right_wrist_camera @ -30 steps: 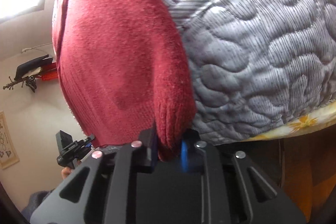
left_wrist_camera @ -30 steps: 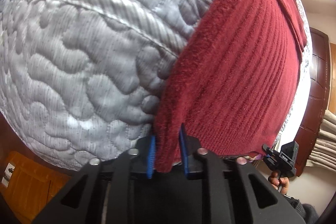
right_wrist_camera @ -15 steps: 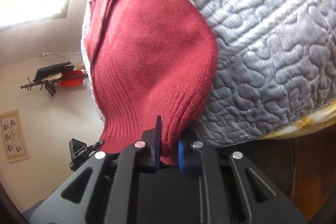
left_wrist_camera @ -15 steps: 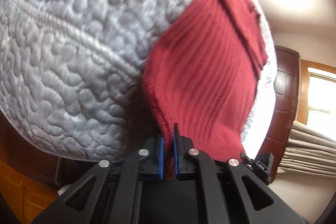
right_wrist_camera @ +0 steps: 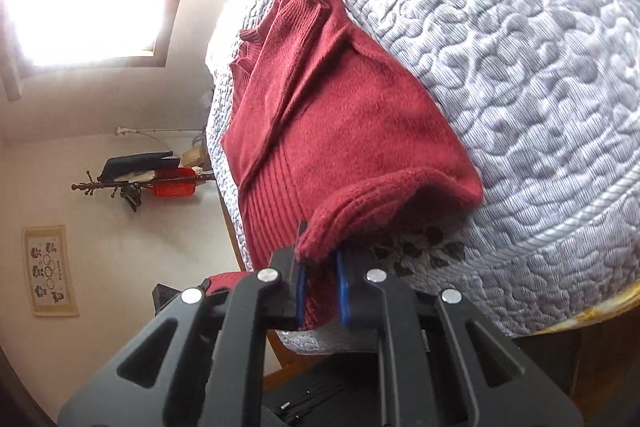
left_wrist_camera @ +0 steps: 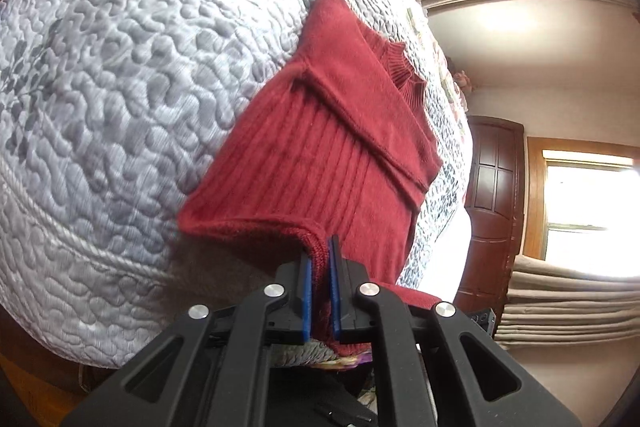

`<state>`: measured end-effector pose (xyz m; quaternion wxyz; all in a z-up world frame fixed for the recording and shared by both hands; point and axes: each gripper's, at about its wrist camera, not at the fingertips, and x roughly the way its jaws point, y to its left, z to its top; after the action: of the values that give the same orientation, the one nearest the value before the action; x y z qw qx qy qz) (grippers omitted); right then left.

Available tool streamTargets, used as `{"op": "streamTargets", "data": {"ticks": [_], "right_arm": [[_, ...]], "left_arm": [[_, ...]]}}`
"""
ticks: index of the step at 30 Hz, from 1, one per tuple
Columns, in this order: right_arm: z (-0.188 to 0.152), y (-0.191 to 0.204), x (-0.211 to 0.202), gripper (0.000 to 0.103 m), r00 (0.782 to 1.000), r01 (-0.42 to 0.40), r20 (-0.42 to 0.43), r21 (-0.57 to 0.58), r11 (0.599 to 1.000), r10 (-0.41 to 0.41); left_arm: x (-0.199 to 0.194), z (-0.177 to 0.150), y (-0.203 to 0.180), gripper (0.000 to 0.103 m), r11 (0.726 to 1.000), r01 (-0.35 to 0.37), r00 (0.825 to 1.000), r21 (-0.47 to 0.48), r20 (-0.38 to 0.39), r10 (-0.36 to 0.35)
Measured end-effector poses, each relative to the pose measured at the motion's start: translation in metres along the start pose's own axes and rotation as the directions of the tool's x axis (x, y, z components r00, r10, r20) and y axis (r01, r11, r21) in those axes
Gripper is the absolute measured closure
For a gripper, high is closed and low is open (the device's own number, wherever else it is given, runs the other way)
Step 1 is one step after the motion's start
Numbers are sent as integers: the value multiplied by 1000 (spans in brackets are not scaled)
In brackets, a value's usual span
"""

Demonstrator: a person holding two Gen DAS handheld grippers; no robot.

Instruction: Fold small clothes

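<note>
Red sweater (left_wrist_camera: pixel 320 163) hem pinched between left fingers (left_wrist_camera: pixel 306 291) and right fingers (right_wrist_camera: pixel 343 287), draped ahead over quilted bed (left_wrist_camera: pixel 120 87).

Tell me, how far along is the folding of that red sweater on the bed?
Partway, it seems. Done: the sleeves of the red sweater already lie folded over its body. In hand: the left gripper and right gripper each pinch a bottom corner, lifted off the grey quilt. Left: carrying the hem up to the collar and letting go.
</note>
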<state>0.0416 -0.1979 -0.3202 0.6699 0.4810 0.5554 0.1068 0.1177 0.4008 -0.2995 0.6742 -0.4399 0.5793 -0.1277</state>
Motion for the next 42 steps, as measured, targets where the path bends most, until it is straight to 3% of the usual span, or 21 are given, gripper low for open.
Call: {"op": "streamTargets", "data": {"ticks": [8,10,18,21,23,25,27,30,33,36,38,42], "right_arm": [[73,11,27,94,998,54,-13,44,998,-53],[89,9,36,100,997,70,-21,65,995,-69],[141,-5,77,97,985,166,-71,87,982,-160],[150,-2,72,95,985,166,-65,50,985,-162],[153,4,64,94,984,173,-54,-1,985,-173],[152,10,59,86,976,208,-55,-71,976,-212],[146,18,59,79,963,253,-55,-156,955,-265],[132,31,68,57,927,354,-14,-296,887,-375],[117,41,82,49,885,437,47,-427,791,-463],[108,39,96,49,857,473,67,-493,730,-511],[105,35,102,48,850,478,59,-504,719,-523],[105,31,106,48,844,485,63,-513,708,-533]], "left_arm": [[45,66,-20,96,998,-31,999,-49,-7,31],[57,81,-16,96,996,-40,999,-78,-15,39],[114,126,19,94,973,-103,993,-204,-81,89],[118,132,21,89,973,-111,991,-200,-93,95],[111,133,17,80,979,-110,992,-170,-84,97],[98,132,12,57,984,-126,991,-129,-62,119],[83,131,9,51,983,-160,987,-89,-24,159],[72,130,-1,47,975,-223,975,7,4,223],[79,121,-22,42,929,-313,949,198,20,316],[100,111,-37,40,870,-353,926,344,-4,378],[114,109,-40,40,835,-381,908,398,-11,419],[134,107,-43,40,811,-381,897,445,-36,441]]}}
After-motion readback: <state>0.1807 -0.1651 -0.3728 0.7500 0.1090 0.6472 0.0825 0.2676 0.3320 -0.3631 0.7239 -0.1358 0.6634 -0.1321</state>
